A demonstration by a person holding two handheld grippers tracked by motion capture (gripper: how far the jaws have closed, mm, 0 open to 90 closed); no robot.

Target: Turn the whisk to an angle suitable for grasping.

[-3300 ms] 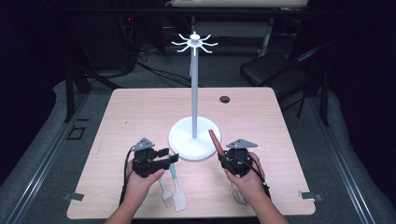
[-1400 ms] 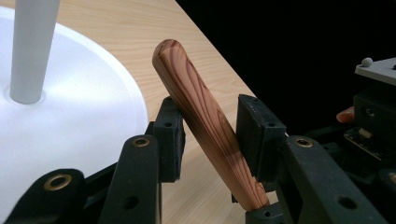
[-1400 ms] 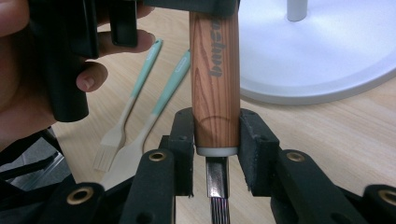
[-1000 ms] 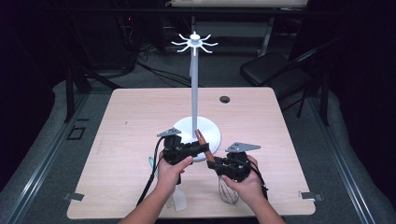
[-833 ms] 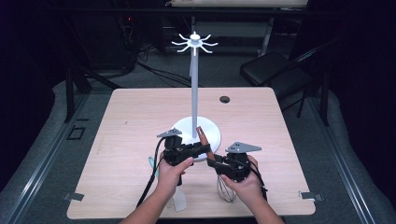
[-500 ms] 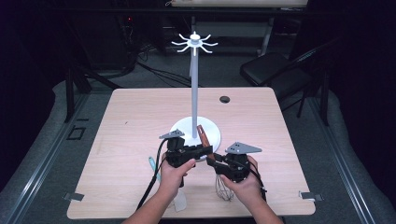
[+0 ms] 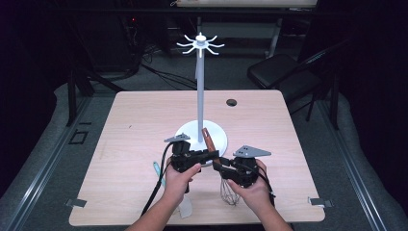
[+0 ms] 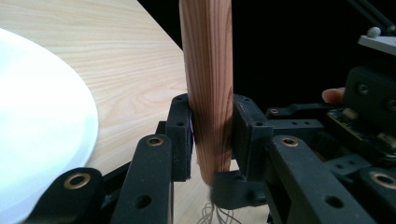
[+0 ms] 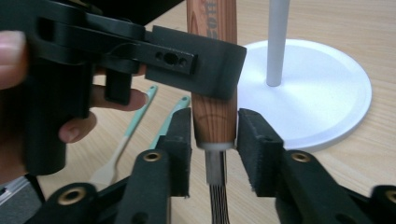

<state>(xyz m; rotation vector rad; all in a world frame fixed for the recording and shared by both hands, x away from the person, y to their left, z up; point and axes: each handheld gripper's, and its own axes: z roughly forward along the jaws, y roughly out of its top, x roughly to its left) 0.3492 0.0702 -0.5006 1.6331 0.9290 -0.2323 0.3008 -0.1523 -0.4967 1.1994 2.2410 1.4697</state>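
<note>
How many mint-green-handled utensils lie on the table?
2. One mint-green-handled utensil lies beside the person's left hand on the light wooden table; the second lies alongside it, nearer the white round stand base. Hands may hide more.

A white stand (image 7: 200, 135) rests on a wooden table (image 7: 144, 120): a round base, a thin pole, and a crown of short hooks (image 7: 200, 44) at the top. Near the table's far edge lies a small dark round thing (image 7: 231, 102), perhaps a cap. Two spatulas with pale green handles (image 9: 140, 116) lie side by side on the wood near the front edge, left of the base. Beyond the table, on the grey floor, stands a dark chair (image 7: 276, 72). Cables (image 7: 163, 72) trail across the floor by dark equipment at the back.
</note>
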